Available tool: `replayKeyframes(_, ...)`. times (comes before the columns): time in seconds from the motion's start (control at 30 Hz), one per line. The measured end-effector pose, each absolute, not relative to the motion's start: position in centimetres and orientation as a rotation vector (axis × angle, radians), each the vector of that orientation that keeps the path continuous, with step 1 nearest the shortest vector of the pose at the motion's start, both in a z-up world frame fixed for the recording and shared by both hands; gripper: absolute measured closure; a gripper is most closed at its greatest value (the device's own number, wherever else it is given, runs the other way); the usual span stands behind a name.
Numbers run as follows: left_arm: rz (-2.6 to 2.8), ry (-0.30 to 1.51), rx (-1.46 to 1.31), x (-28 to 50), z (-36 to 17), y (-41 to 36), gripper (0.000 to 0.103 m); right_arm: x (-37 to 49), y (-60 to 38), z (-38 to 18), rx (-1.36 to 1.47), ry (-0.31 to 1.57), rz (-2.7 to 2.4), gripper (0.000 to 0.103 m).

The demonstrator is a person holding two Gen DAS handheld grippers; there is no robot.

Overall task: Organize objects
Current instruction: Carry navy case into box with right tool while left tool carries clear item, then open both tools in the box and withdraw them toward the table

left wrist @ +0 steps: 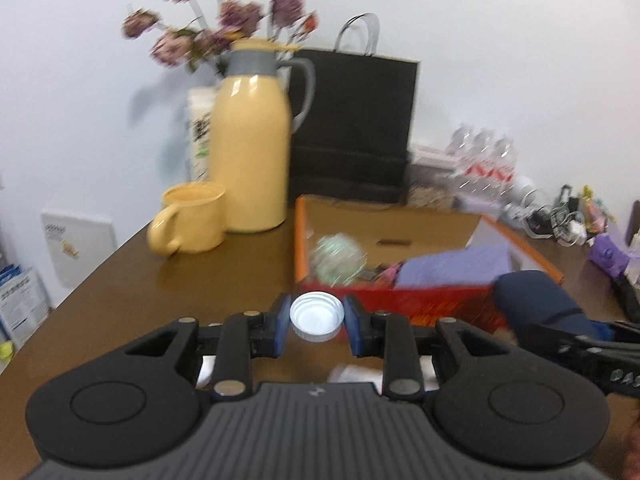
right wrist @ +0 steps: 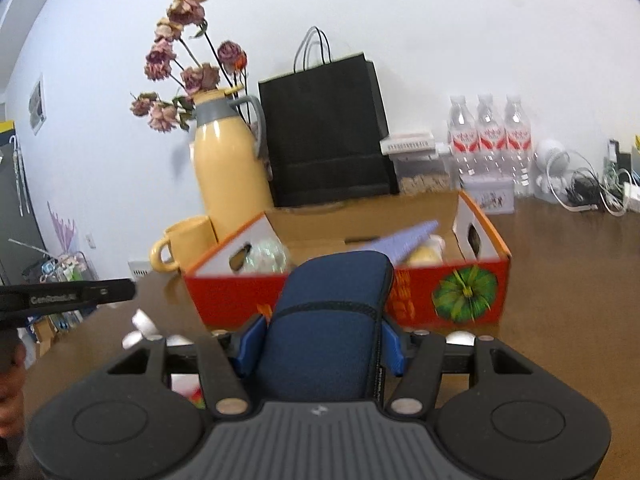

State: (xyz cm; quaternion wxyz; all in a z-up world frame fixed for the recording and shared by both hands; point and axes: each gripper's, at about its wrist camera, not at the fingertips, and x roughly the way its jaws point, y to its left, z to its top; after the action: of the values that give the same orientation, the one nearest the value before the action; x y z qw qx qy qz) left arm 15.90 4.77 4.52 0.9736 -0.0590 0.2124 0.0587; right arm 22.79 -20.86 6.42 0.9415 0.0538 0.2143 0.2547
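Note:
My left gripper (left wrist: 317,317) is shut on a white bottle cap (left wrist: 317,316), held above the brown table (left wrist: 160,280) just short of the orange cardboard box (left wrist: 400,304). My right gripper (right wrist: 320,340) is shut on a dark blue zippered case (right wrist: 332,320), which sticks forward toward the orange box (right wrist: 440,296). In the left wrist view the blue case (left wrist: 536,300) and the right gripper's body show at the right edge. Inside the box lie a clear shiny ball (left wrist: 340,258) and a purple flat item (left wrist: 456,266).
A yellow thermos jug (left wrist: 252,140) and yellow mug (left wrist: 192,220) stand left of the box, with dried flowers (left wrist: 216,24) behind. A black paper bag (left wrist: 352,128) leans on the wall. Water bottles (right wrist: 488,136), cables (right wrist: 580,192) and clutter fill the back right.

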Motion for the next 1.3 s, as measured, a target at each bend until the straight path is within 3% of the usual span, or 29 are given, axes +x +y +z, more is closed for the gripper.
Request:
replayKeyframes(0.4,0.068,0.376,-0.126,23.9,7.4,1.9,0.074,30.0,-16.1,9.7,0.096,0.373,0.521,0.045)
replayKeyframes(0.87,0.125,0.454,-0.152,32.6,4.6,2.5,0.074,38.8,-14.7,5.9,0.065,0.477,0.463,0.045)
replayKeyframes(0.93,0.121,0.47,-0.143,33.2,4.0,2.4,0.074,39.0,-14.7,5.6,0.056,0.491,0.464,0.047)
replayKeyframes(0.97,0.116,0.478,-0.14,33.4,3.8,2.4,0.074,39.1,-14.6,5.5,0.051,0.492,0.462,0.053)
replayKeyframes(1.03,0.108,0.486,-0.148,33.4,3.5,2.5,0.064,39.1,-14.8,5.6,0.041,0.49,0.452,0.052)
replayKeyframes(1.1,0.126,0.481,-0.157,33.3,3.5,2.8,0.022,39.0,-14.9,5.7,0.029,0.497,0.421,0.016)
replayKeyframes(1.17,0.142,0.463,-0.149,33.2,3.6,2.7,0.0,39.0,-15.1,5.6,0.012,0.495,0.393,0.007)
replayKeyframes(1.3,0.146,0.455,-0.141,33.0,3.8,2.5,0.0,39.1,-15.2,5.5,0.01,0.517,0.379,0.0)
